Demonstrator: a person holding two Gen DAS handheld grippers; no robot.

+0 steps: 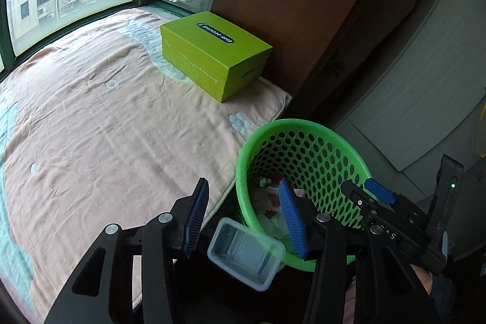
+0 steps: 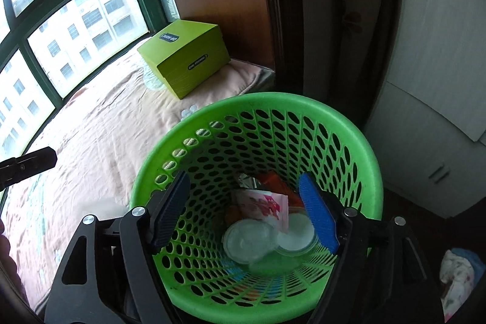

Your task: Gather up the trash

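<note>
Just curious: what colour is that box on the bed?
The box is lime green with a dark oval label; left wrist view shows it best.

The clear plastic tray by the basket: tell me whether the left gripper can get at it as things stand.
Probably yes. The clear tray sits just below the left gripper, whose jaws stand open wider than the tray, with nothing between them. The green basket is close on the right, so a straight descent looks safest.

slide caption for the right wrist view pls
Open right gripper poised over the perforated green plastic basket, which holds clear lids and wrappers.
</note>
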